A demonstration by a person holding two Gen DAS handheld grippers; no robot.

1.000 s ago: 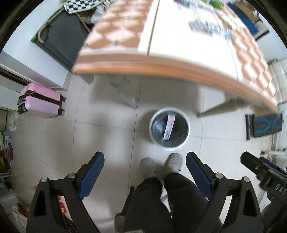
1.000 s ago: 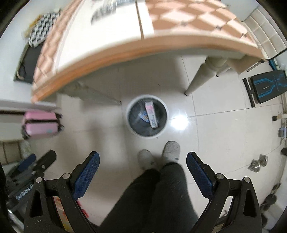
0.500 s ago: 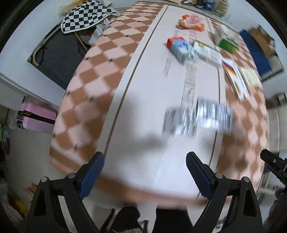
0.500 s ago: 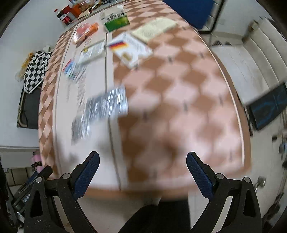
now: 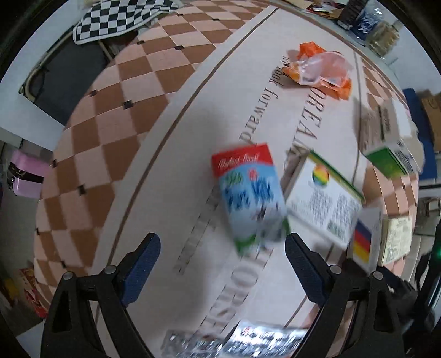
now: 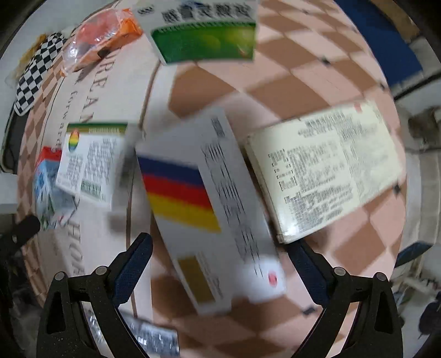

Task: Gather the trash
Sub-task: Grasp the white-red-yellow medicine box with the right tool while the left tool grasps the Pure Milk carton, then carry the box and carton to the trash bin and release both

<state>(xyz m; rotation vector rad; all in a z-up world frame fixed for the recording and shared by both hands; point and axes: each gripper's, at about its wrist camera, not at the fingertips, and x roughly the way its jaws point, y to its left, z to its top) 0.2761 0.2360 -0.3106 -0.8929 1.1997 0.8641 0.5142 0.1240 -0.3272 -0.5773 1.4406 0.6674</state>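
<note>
Both grippers hover open and empty over a table littered with packaging. My left gripper (image 5: 222,265) is just short of a red, blue and white carton (image 5: 249,198) lying flat. My right gripper (image 6: 220,272) is over a white box with blue, red and yellow stripes (image 6: 209,217). Beside it lie a cream printed box (image 6: 328,176), a white box with a rainbow dot (image 6: 91,168), a green and white box (image 6: 204,33) and an orange plastic bag (image 6: 102,33). A silver blister pack (image 5: 248,341) lies at the near edge.
The table (image 5: 115,121) has a checkered brown and pink cloth with a lettered cream centre. A checkered cloth (image 5: 118,16) lies on a dark case to the far left. A pink suitcase (image 5: 24,179) stands on the floor at left. Jars (image 5: 380,30) stand at the far end.
Both grippers have swung up from the floor bin and moved forward over the table, closer to the boxes. The bin is out of view. Both stay open.
</note>
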